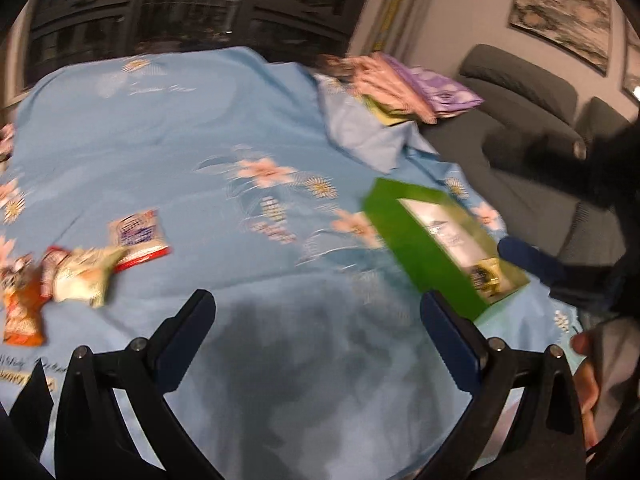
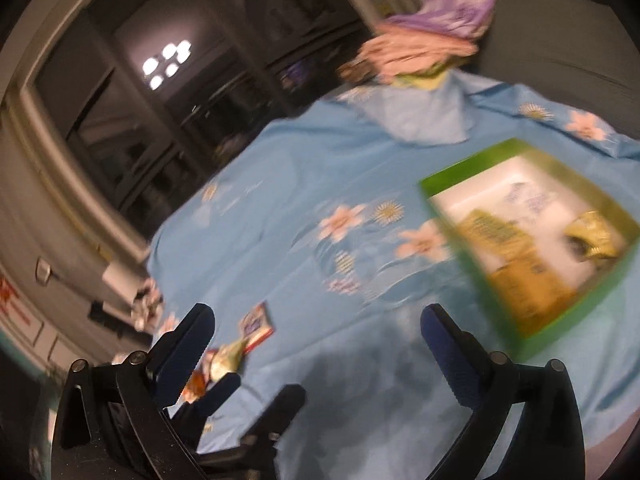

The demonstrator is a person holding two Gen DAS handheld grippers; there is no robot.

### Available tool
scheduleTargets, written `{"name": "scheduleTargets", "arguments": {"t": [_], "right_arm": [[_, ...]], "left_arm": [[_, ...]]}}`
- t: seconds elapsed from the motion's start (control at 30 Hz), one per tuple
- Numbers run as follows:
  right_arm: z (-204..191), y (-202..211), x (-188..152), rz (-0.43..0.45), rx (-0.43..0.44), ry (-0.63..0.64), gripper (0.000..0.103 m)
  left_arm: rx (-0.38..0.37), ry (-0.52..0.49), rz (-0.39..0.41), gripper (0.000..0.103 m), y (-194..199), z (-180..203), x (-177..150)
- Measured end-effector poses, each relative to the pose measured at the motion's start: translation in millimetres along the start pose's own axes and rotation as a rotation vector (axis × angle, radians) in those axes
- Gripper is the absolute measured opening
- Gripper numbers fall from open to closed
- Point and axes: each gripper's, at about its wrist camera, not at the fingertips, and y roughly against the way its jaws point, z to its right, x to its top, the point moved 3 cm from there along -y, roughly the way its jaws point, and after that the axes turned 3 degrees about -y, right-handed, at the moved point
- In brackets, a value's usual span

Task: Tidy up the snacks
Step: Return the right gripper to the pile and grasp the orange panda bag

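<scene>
No text can be read here; both views are blurred. The white and red snack packet [image 1: 138, 240] carries blue print, too smeared to make out. The tablecloth [image 1: 160, 140] has a thin cursive line, also unreadable. Print on the packets inside the green box [image 2: 532, 240] is illegible.

Blue floral cloth [image 1: 168, 132] — bearing snack packets [image 1: 80, 268], green box [image 1: 404, 232], folded fabrics [image 1: 404, 88].

Dark night windows [image 1: 192, 12], grey sofa [image 1: 520, 112], framed pictures [image 1: 560, 12] on a pale wall [image 1: 452, 12].
</scene>
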Motion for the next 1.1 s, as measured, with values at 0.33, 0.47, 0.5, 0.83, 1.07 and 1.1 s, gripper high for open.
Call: {"name": "scheduleTargets", "arguments": {"t": [0.33, 0.47, 0.5, 0.83, 1.07, 1.1], "right_arm": [[-78.7, -89.0, -51.2, -0.239, 0.146, 0.054, 0.103], [-117.0, -116.1, -79.4, -0.308, 0.166, 0.137, 0.103], [-127.3, -122.8, -87.7, -0.328, 0.170, 0.168, 0.103], [-210.5, -190.3, -152.3, -0.521, 0.231, 0.320, 0.103], [-247.6, -246.4, -191.2, -0.641, 0.203, 0.390, 0.095], [-248.8, -252.8, -197.9, -0.654, 0.178, 0.405, 0.088]], "left_arm": [[0.266, 0.176, 0.077, 0.103, 36.1, -118.6, -38.4], [0.364, 0.216, 0.134, 0.103, 67.4, -157.8, -44.7], [0.389, 0.204, 0.143, 0.103, 75.5, -166.4, -47.5], [0.573, 0.238, 0.180, 0.103, 132.8, -234.2, -72.2], [0.591, 0.318, 0.149, 0.103, 140.2, -260.2, -78.1], [0.580, 0.331, 0.146, 0.103, 139.6, -262.4, -77.8]]}}
